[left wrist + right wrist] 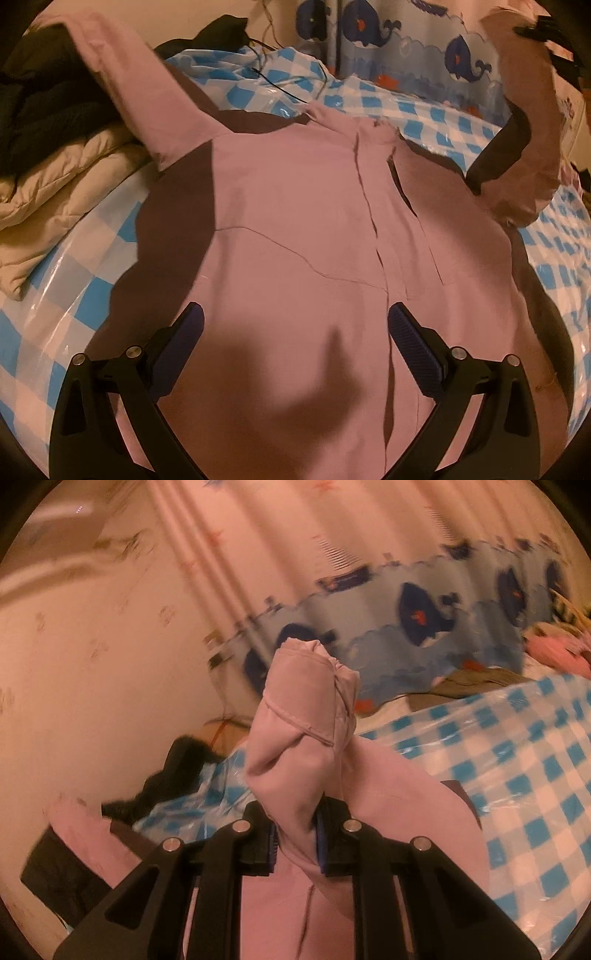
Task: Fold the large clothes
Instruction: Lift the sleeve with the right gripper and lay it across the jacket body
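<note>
A large pink jacket (295,206) lies spread front-up on a blue-and-white checked plastic sheet (74,280). My left gripper (295,325) hovers open above its lower body, nothing between the fingers. One sleeve (122,66) runs to the upper left; the other sleeve (528,122) is lifted at the right, where my right gripper (546,33) shows as a dark shape. In the right wrist view my right gripper (295,834) is shut on that bunched pink sleeve (306,716), whose cuff end sticks up beyond the pads.
A folded beige quilted coat (62,192) and dark clothes (40,92) are stacked at the left of the sheet. A whale-print curtain (406,48) hangs behind. A thin black cable (280,88) lies on the sheet beyond the collar. Pink items (554,653) lie far right.
</note>
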Demonstrator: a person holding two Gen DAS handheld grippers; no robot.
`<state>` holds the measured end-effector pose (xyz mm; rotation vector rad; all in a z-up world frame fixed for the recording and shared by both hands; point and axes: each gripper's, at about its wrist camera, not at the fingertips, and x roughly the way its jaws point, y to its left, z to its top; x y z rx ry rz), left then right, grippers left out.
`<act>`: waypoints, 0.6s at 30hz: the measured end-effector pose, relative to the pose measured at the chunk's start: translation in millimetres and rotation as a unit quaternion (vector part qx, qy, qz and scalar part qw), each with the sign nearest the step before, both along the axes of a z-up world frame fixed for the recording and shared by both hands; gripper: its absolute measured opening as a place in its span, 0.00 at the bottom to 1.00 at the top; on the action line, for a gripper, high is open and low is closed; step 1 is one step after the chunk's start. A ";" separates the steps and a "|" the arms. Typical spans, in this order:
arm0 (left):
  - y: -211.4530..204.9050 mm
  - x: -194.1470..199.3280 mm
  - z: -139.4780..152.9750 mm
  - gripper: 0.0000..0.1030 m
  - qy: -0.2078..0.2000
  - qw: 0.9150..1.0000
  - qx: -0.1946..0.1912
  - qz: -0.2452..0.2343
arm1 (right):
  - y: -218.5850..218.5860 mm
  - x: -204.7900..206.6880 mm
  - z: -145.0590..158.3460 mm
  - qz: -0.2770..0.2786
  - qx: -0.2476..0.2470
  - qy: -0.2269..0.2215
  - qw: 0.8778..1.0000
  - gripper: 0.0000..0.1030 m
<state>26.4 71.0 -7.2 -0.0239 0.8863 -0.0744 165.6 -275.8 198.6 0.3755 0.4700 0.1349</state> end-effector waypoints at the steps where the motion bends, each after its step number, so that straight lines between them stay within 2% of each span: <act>1: 4.8 0.3 1.2 0.94 -0.001 1.000 -0.006 0.004 | 14.7 4.4 -2.8 0.008 -0.008 0.002 1.000 0.16; 11: 42.6 0.5 8.5 0.94 0.000 0.999 -0.042 0.033 | 175.6 48.6 -68.1 0.095 -0.074 0.046 0.992 0.16; 15: 56.8 1.1 10.4 0.94 0.002 0.997 -0.058 0.044 | 216.0 60.7 -101.9 0.105 -0.082 0.070 0.989 0.16; 18: 66.2 2.1 10.6 0.94 0.004 0.996 -0.068 0.051 | 230.4 70.4 -130.9 0.101 -0.083 0.092 0.987 0.16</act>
